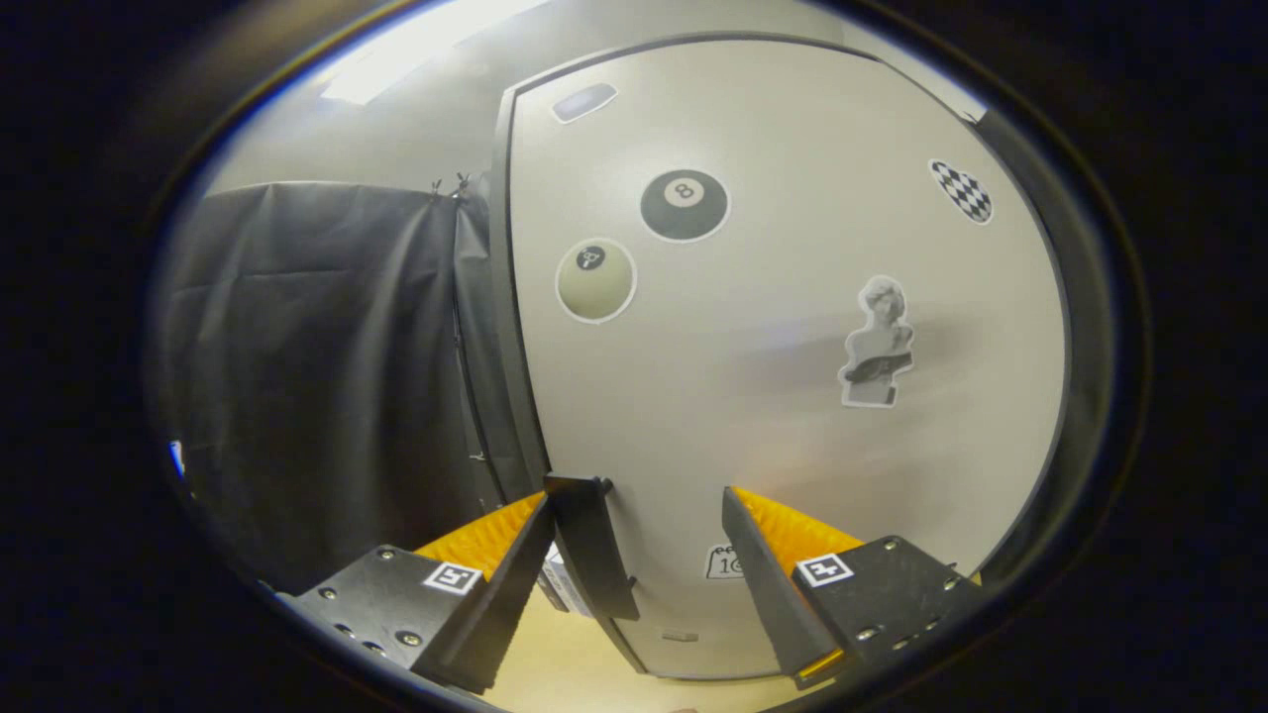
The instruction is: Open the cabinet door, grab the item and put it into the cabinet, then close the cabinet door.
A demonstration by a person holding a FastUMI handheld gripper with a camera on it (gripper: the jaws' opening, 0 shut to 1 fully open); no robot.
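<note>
Close ahead, a pale grey cabinet door with a dark frame stands upright on a light wooden tabletop, and it looks shut or very nearly so, its flat face square to the camera. That fits either a door waiting to be pulled open or one just pushed closed with the item inside; the item itself I cannot place from this view. Left of the cabinet hangs the booth's black cloth wall. A dark vertical handle juts from the door's lower left edge, set there so that the door can be gripped near its free side. The gripper is spread wide and holds nothing; its left finger lies just beside the handle, possibly touching it, and the right finger stands well clear in front of the door face. Stickers decorate the door: a black billiard ball marked "8", a pale ball whose numeral is too small to read, a classical bust, a chequered oval, and a small tag near the bottom edge, partly hidden.
</note>
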